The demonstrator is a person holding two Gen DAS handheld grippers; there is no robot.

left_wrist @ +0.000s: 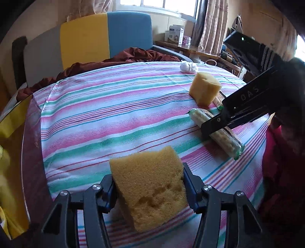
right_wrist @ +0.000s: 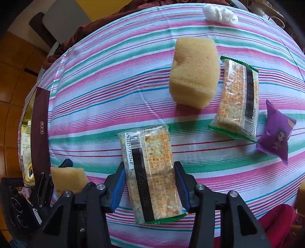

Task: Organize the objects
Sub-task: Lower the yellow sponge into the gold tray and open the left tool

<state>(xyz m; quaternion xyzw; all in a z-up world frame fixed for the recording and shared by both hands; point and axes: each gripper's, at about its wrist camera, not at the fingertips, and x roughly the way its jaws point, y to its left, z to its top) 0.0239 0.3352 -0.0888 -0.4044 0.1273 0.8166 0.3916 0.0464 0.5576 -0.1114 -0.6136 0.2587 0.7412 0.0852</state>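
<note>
Left wrist: left gripper (left_wrist: 148, 190) clamps a sponge (left_wrist: 150, 192) above the striped cloth (left_wrist: 114, 106).

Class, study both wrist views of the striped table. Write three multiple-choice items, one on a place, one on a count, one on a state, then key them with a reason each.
1. Where does the purple packet lie?
A. right of the far cracker pack
B. on the free sponge
C. beside the white wad

2. How many cracker packs show in the right wrist view?
A. one
B. two
C. four

3. What is the left gripper doing?
A. hanging open
B. gripping a cracker pack
C. gripping a sponge

Key: 1 A, it lies at that pack's right edge. 2 B, the far one on the cloth and one between the right gripper's fingers. 3 C, its fingers press the sponge's sides.
</note>
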